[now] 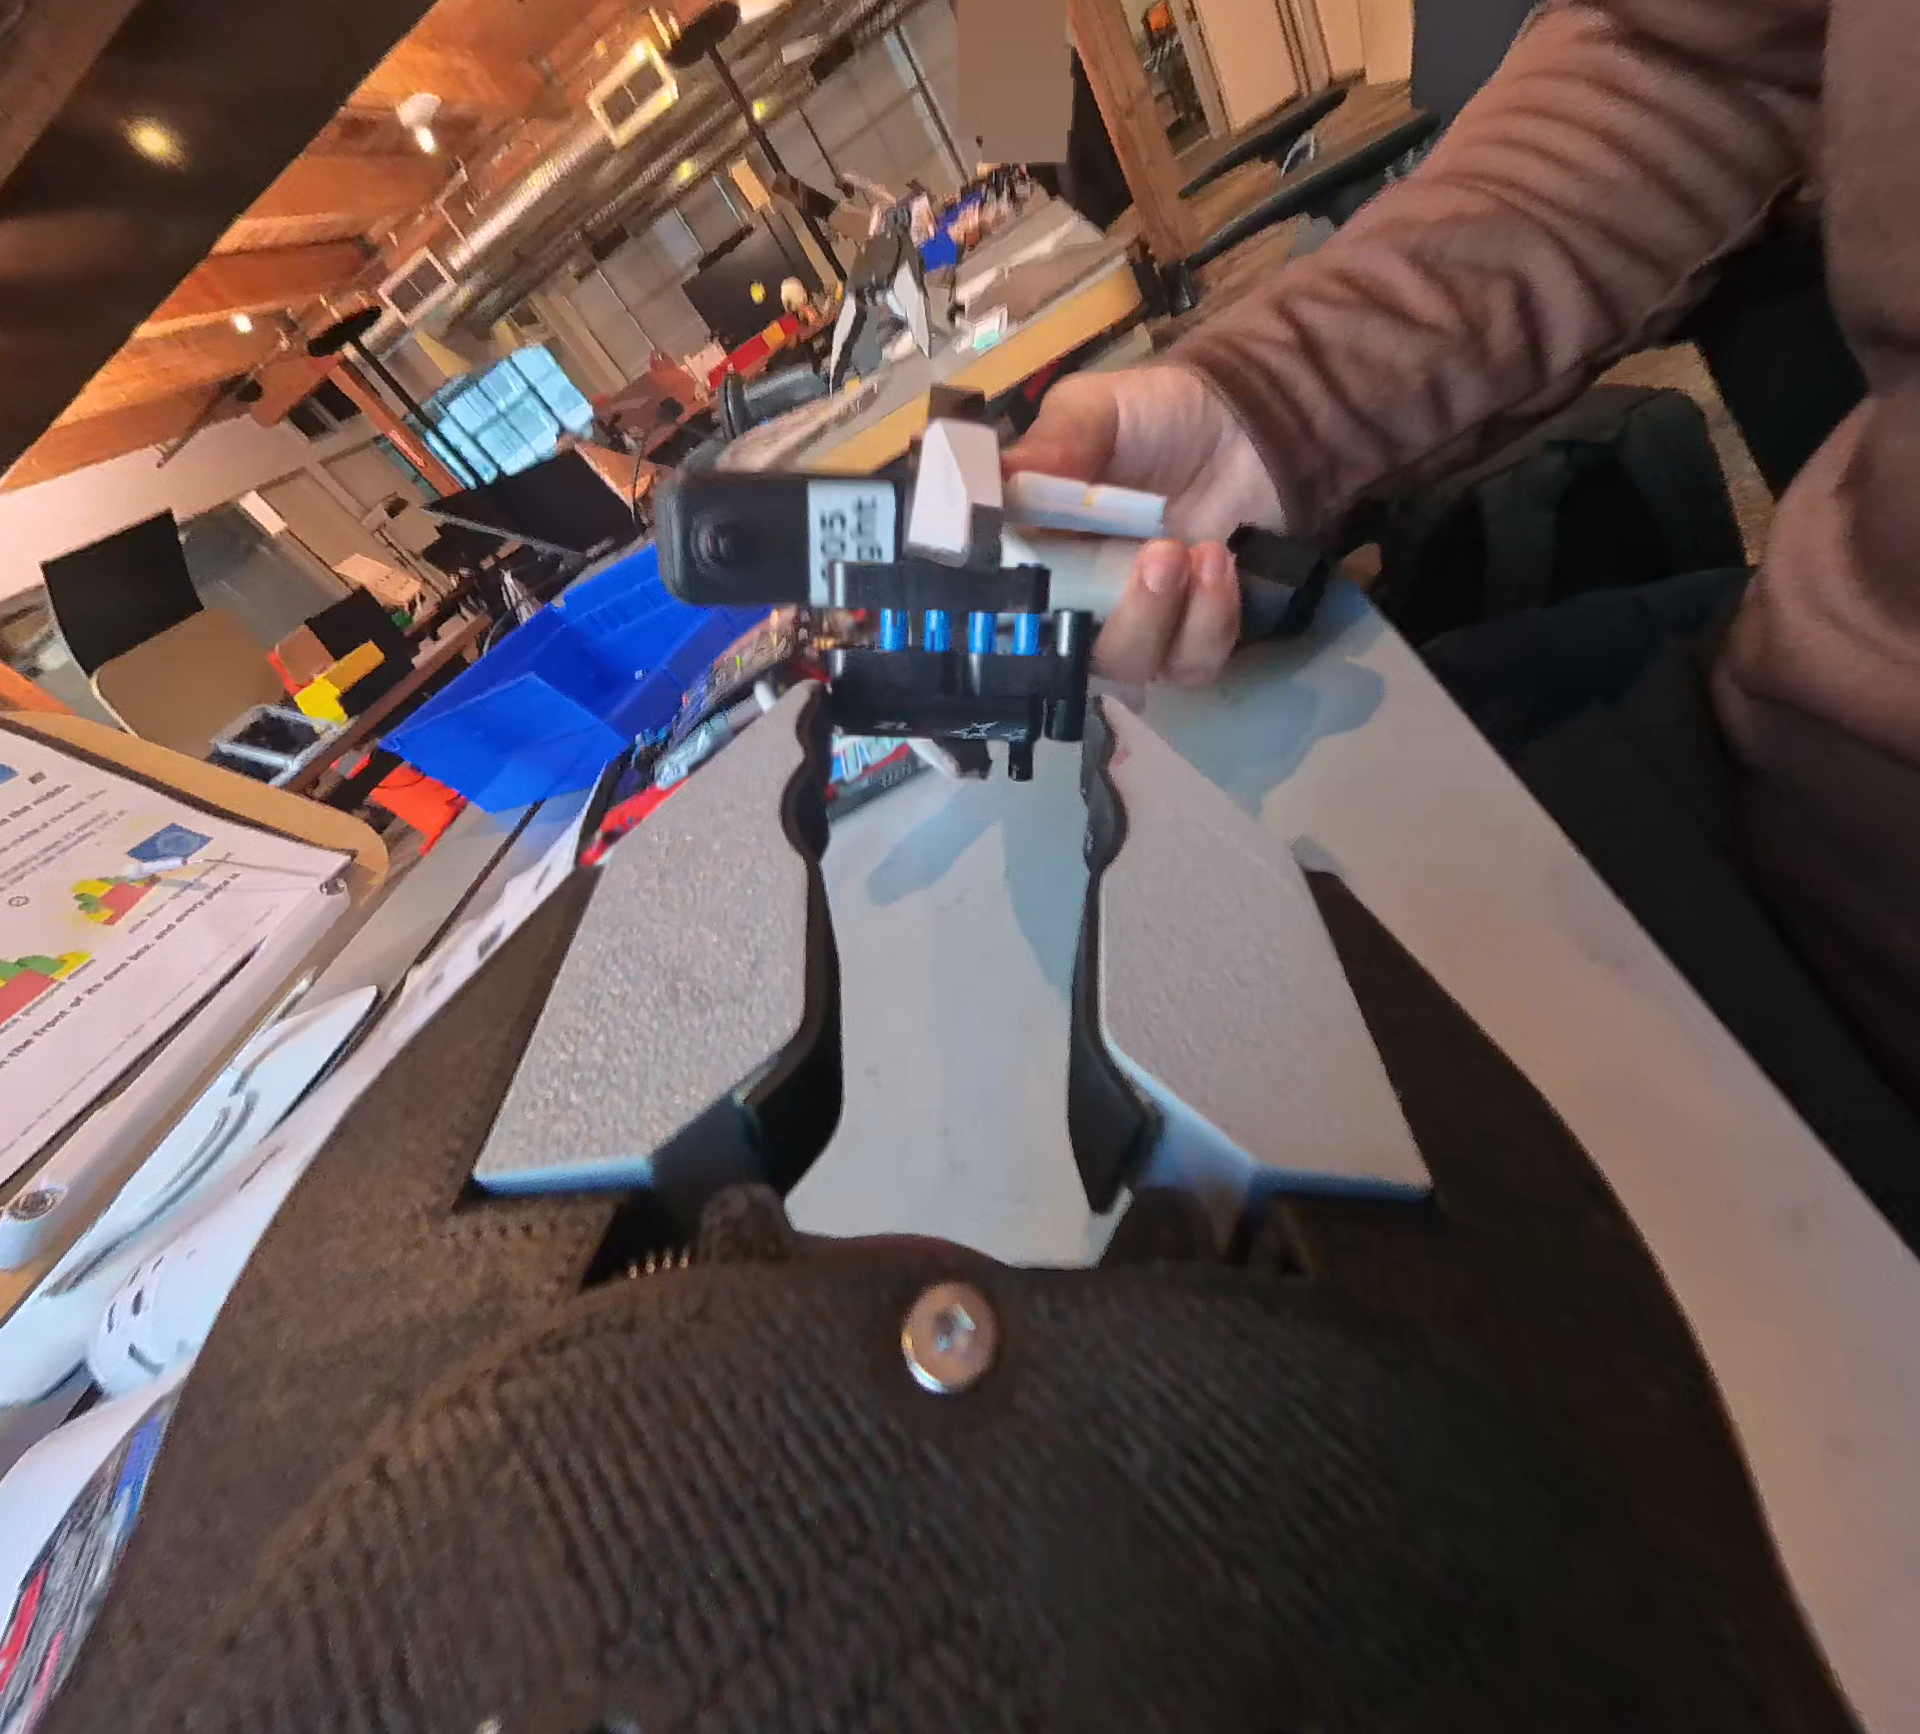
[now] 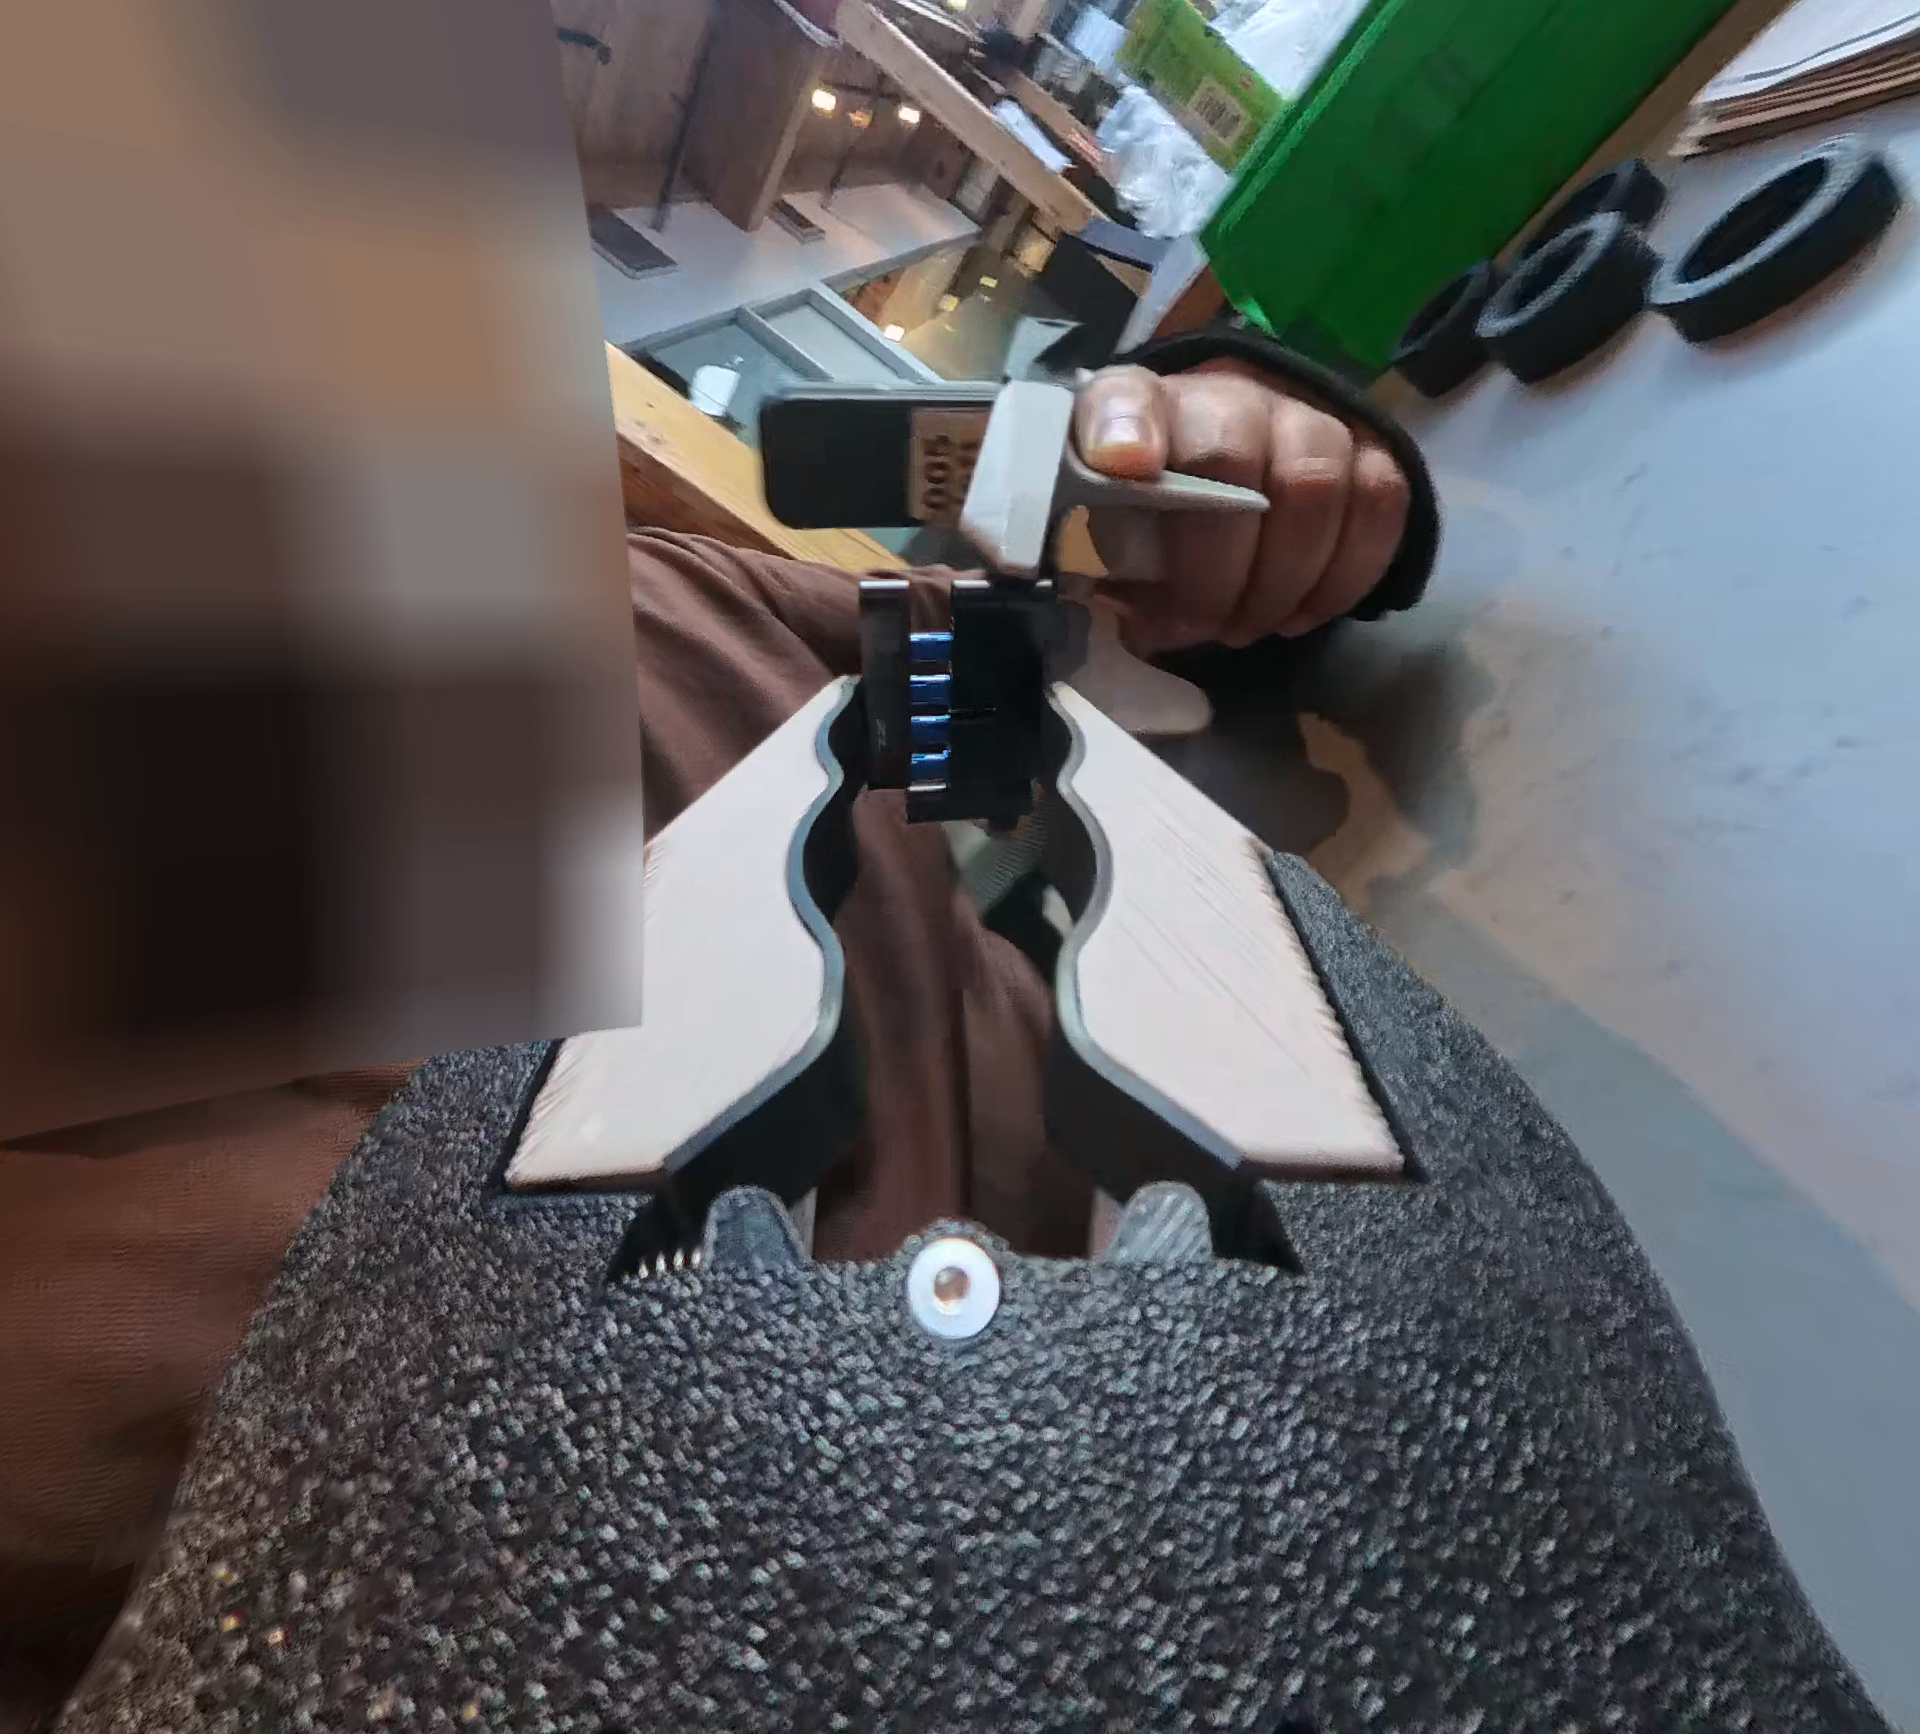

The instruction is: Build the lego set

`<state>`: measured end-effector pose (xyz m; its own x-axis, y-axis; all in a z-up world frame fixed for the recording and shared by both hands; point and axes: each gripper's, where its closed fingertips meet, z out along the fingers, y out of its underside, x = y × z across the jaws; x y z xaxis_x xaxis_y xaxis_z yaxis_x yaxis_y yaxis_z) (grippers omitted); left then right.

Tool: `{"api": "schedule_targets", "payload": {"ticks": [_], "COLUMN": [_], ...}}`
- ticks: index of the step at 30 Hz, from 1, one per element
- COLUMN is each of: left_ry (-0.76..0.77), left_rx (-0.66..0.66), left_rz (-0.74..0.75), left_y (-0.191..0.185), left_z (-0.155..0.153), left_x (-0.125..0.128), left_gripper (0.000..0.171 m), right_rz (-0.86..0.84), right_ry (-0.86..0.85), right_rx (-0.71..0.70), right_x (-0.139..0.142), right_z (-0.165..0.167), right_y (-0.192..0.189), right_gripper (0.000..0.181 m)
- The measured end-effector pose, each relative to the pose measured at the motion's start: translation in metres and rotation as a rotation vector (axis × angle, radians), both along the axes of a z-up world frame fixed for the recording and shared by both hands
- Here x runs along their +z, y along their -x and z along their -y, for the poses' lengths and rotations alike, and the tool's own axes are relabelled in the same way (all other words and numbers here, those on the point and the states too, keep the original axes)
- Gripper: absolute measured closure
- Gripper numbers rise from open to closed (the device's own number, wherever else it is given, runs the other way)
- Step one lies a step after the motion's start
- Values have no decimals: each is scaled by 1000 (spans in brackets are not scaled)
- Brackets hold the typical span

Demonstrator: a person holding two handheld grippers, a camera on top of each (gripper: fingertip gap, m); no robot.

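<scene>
1. The lego assembly (image 1: 951, 676), two black beams joined by a row of blue pins, is held up in the air over the pale table (image 1: 1455, 905), at about 12 o'clock from each camera's own fingertips.
2. The left gripper (image 1: 951, 728) has its tongs closed onto the assembly's lower black beam, one tip on either end.
3. The right gripper (image 2: 951, 728) also clamps the same assembly, its two tips pressing the black beams from both sides, with the blue pins lying crosswise between them.
4. In the left wrist view a hand (image 1: 1153, 489) in a brown sleeve holds the other gripper's handle at 1 o'clock from the assembly.
5. In the right wrist view a hand (image 2: 1247, 489) holds the opposite gripper at 1 o'clock.
6. Black tyres (image 2: 1662, 261) lie on the table at 2 o'clock, just beside a green bin (image 2: 1507, 74).
7. A blue bin (image 1: 540, 687) sits at 9 o'clock, with an instruction sheet (image 1: 125, 936) farther towards 8 o'clock.
</scene>
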<state>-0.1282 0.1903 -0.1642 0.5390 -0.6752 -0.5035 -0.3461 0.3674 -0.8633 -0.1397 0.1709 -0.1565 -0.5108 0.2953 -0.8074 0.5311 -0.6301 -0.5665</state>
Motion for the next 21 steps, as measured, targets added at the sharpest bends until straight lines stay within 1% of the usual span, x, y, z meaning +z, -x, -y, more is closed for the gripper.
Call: {"api": "schedule_targets", "payload": {"ticks": [1, 2, 3, 4, 5, 6, 7, 8, 9, 10, 12, 15, 19, 21], "left_ry": [22, 59, 114, 183, 262, 347, 425, 491, 544, 583, 614, 627, 624, 617], "left_rx": [17, 40, 57, 42, 34, 23, 12, 32, 52, 37, 22, 36, -8, -7], "left_rz": [-23, -34, -32, -8, 46, 104, 148, 178, 180, 158, 83, -26, -114, -137], "left_y": [2, 5, 9, 12, 17, 21, 25, 30, 33, 31, 25, 18, 9, 7], "left_z": [-3, -6, -10, -11, -13, -15, -17, -23, -29, -28, -26, -25, -17, -16], "left_x": [-5, -9, -12, -14, -13, -11, -12, -14, -19, -25, -37, -58, -66, -69], "left_gripper": [126, 128, 130, 127, 121, 118, 117, 118, 115, 114, 115, 121, 134, 130], "right_rz": [26, 59, 98, 142, 184, 217, 231, 229, 224, 226, 229, 188, 180, 177], "right_ry": [-53, -125, -236, -417, -655, -893, -1086, -1218, -1297, -1352, -1433, -1480, -1587, -1588], "right_rx": [-20, -54, -105, -163, -229, -278, -298, -301, -285, -264, -233, -185, -148, -118], "right_x": [-7, -14, -23, -35, -48, -56, -60, -60, -60, -62, -69, -73, -80, -86], "right_z": [-3, -8, -15, -25, -39, -53, -60, -62, -59, -55, -52, -40, -38, -35], "right_y": [2, 5, 8, 10, 10, 8, 6, 5, 6, 6, 6, 5, 3, 3], "right_gripper": [149, 148, 148, 149, 148, 148, 148, 148, 148, 148, 148, 148, 148, 148]}}
